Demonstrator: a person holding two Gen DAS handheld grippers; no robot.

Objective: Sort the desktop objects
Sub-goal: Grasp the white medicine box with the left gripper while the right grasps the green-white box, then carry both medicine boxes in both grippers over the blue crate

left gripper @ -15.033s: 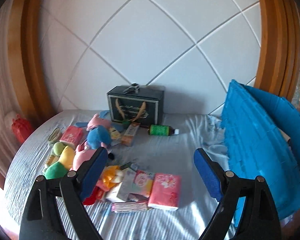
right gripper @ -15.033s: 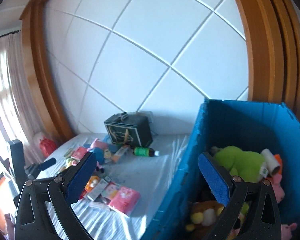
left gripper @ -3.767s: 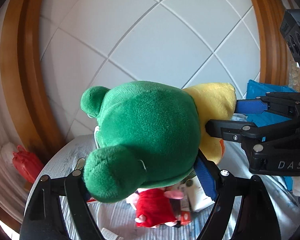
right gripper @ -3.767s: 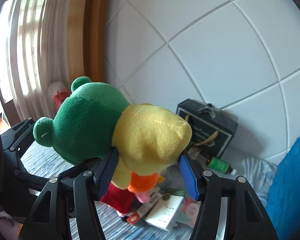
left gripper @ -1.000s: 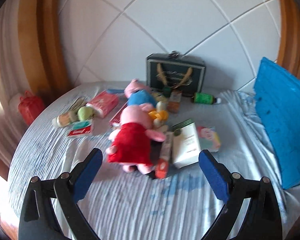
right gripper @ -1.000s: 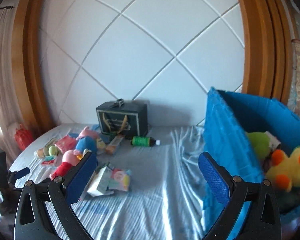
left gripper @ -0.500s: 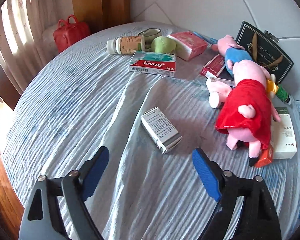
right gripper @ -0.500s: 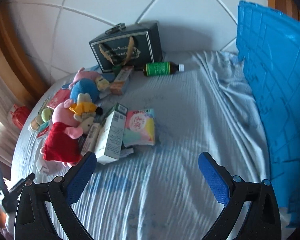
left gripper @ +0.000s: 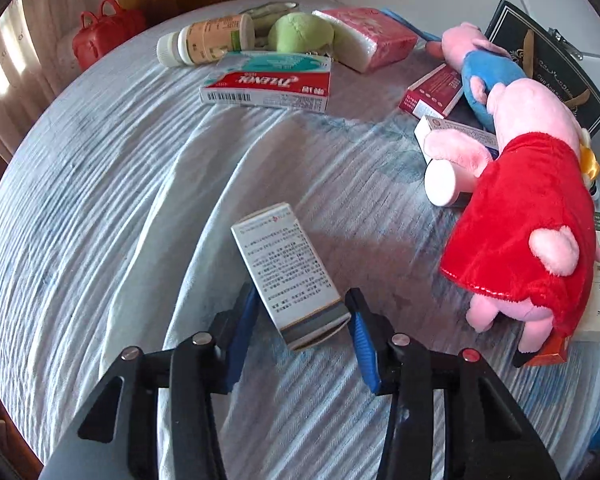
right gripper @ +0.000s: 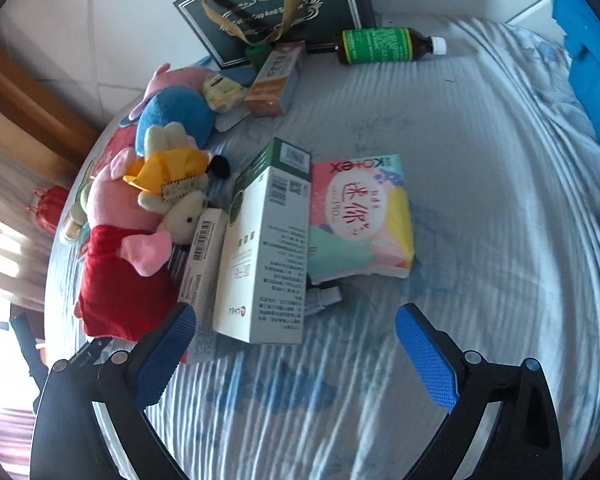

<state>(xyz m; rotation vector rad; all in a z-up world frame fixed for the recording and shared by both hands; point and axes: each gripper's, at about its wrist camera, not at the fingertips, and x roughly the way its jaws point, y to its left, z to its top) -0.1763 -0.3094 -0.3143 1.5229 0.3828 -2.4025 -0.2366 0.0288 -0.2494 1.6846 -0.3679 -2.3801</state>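
A small white box [left gripper: 288,272] printed with text lies on the striped blue cloth [left gripper: 100,220]. My left gripper [left gripper: 302,296] points down over the box's near end. Its jaws are closing, and the blue pads [left gripper: 362,336] touch both long sides. My right gripper [right gripper: 294,314] is wide open and its jaws are starting to close. The near end of a tall white-and-green box [right gripper: 264,248] reaches between its fingers, closer to the left one, with neither pad touching it. A pig plush in a red dress [left gripper: 528,216] lies to the right of the small box.
A pastel pad pack [right gripper: 360,216], a green-labelled bottle [right gripper: 380,46] and a dark gift bag [right gripper: 276,4] lie beyond the right gripper. The blue crate wall [right gripper: 588,40] stands at far right. A red-and-white box [left gripper: 268,80], a beige bottle [left gripper: 204,42] and a pink tissue pack [left gripper: 372,36] sit further back.
Both grippers have dropped towards the cloth and tilted downward. The left jaws have narrowed around the small white box. The right gripper has come close to the white-and-green box.
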